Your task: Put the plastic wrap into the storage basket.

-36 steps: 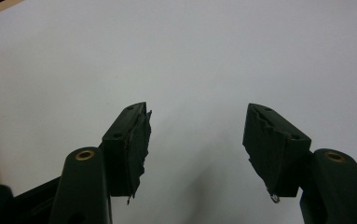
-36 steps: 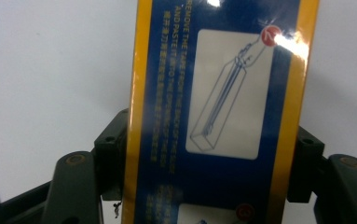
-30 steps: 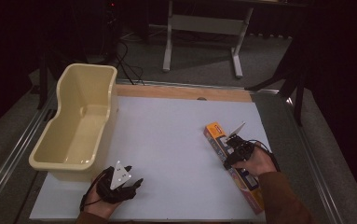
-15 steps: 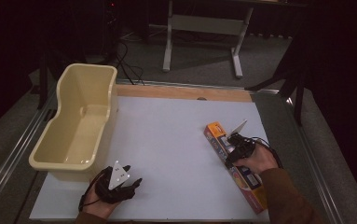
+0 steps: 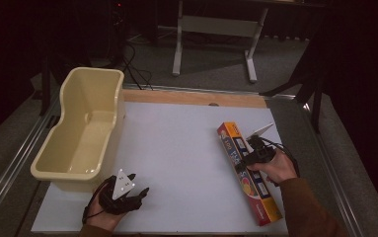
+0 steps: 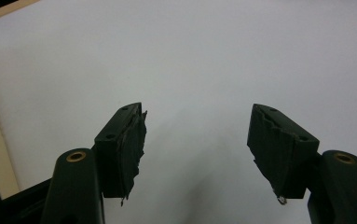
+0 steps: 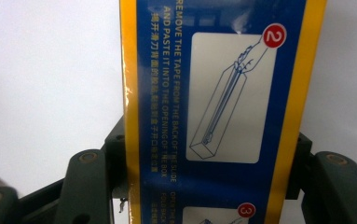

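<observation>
Right gripper (image 5: 249,157) clamps the long box (image 5: 248,170) mid-length on the white table (image 5: 176,148); left gripper (image 6: 197,140) gapes empty. Lift level, avoid end droop, carry to tub (image 5: 85,133).

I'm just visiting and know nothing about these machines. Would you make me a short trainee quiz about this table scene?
1. True or false: the right tongs grip the long blue-and-yellow cardboard box.
2. Which tongs stand open over bare white tabletop?
3. The cream plastic tub sits at the table's: A) left edge B) right edge C) centre.

Key: 1 true; 2 left tongs; 3 A.
</observation>
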The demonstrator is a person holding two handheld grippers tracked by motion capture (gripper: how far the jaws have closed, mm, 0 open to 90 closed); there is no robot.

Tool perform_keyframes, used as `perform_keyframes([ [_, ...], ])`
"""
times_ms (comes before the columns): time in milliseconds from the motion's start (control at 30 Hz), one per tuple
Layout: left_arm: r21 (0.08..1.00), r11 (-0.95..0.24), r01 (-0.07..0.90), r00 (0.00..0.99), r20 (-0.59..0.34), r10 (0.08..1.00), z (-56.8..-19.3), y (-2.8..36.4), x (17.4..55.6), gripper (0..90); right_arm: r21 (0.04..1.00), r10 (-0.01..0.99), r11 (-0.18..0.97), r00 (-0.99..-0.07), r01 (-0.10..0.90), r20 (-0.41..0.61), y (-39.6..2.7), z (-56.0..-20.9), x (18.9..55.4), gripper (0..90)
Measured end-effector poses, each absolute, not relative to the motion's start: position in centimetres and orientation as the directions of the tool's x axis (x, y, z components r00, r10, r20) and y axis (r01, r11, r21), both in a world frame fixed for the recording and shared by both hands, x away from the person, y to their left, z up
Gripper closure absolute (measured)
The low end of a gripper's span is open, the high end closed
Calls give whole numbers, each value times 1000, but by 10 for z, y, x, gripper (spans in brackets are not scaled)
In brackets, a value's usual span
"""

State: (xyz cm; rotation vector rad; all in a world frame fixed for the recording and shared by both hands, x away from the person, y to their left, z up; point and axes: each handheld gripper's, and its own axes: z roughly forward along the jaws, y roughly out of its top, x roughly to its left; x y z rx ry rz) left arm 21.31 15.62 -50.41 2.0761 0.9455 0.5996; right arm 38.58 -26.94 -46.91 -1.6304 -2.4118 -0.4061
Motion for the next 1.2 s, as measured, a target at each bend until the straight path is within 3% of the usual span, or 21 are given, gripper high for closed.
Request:
perform_keyframes([
  [567, 805, -403, 435, 579, 93, 810, -503, 160, 216, 282, 209, 808, 348, -406, 914, 428, -246, -436, 387, 397],
  [1200, 806, -399, 438, 577, 88, 812, -505, 158, 217, 275, 283, 717, 303, -413, 910, 561, -209, -413, 395, 396],
])
